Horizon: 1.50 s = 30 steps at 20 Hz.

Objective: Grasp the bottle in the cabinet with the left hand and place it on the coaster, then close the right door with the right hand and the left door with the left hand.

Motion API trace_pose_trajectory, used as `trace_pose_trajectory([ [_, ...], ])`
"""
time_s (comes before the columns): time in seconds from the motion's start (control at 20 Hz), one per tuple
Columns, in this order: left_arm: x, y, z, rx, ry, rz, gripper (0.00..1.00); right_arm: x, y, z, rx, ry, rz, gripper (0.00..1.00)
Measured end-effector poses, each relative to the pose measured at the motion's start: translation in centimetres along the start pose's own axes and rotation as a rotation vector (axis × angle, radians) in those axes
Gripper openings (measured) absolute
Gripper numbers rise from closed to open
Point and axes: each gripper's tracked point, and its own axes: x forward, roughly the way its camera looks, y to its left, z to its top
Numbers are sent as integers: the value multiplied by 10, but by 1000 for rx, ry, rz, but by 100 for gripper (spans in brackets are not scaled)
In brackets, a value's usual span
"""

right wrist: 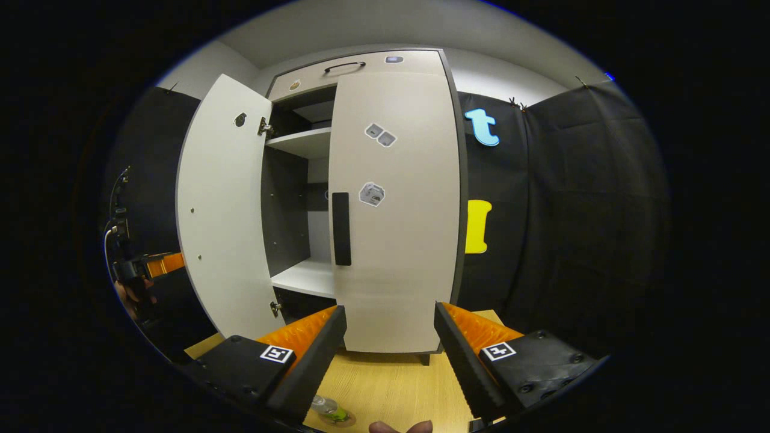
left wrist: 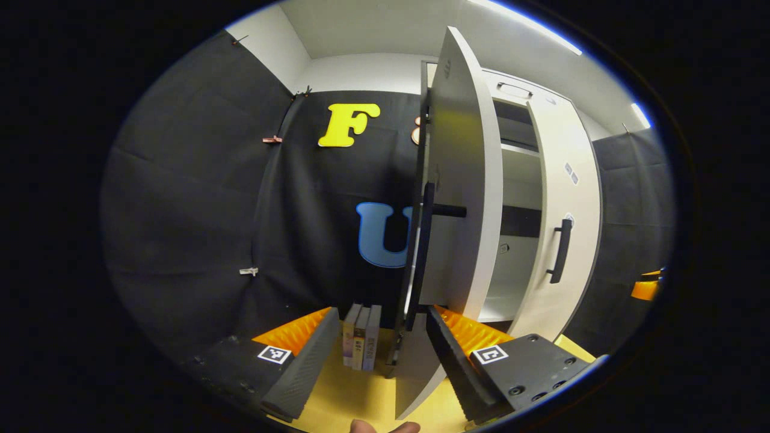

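Observation:
The white cabinet's left door [left wrist: 463, 180] stands open and edge-on in the left gripper view, its black handle [left wrist: 426, 252] facing me. My left gripper [left wrist: 383, 311] is open, and the door's lower edge sits between its fingers without either one pressing on it. The right door [right wrist: 391, 210] is shut, its black handle [right wrist: 341, 228] near its left edge. Just in front of it my right gripper [right wrist: 390, 310] is open and holds nothing. The clear bottle [right wrist: 328, 408] lies low in the right gripper view on the coaster [right wrist: 344, 417]. The left door [right wrist: 219, 210] swings out to the left.
Several books [left wrist: 361, 337] stand on the wooden table [right wrist: 385, 379] behind the left door. White shelves [right wrist: 304, 141] show inside the cabinet. A hand holds the left gripper [right wrist: 129, 270] at the far left. An orange part of the right gripper [left wrist: 646, 290] shows at the far right.

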Motion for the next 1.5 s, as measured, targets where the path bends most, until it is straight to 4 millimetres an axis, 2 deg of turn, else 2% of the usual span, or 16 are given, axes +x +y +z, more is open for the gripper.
trace_pose_trajectory([
  [0.25,6,-51,-5,8,-5,-10,94,-1,-26,0,20,2,-15,98],
  [0.5,14,-104,-7,-14,-2,-70,94,-5,-55,-9,43,32,-41,98],
  [0.9,52,-174,-20,51,26,-110,94,-5,-90,-6,67,42,-64,98],
  [1.0,63,-180,-21,74,26,-97,94,-8,-99,-7,73,44,-72,98],
  [1.05,67,-183,-23,80,30,-89,89,-9,-104,-7,77,45,-77,98],
  [1.2,76,-186,-24,40,43,-85,93,-12,-117,-8,80,43,-91,98],
  [1.25,78,-189,-26,20,47,-88,90,-12,-123,-8,78,38,-101,98],
  [1.35,84,-192,-26,-5,52,-91,94,-11,-130,-6,80,35,-110,98],
  [1.5,94,-197,-26,-1,55,-94,94,-11,-134,-6,85,30,-116,99],
])
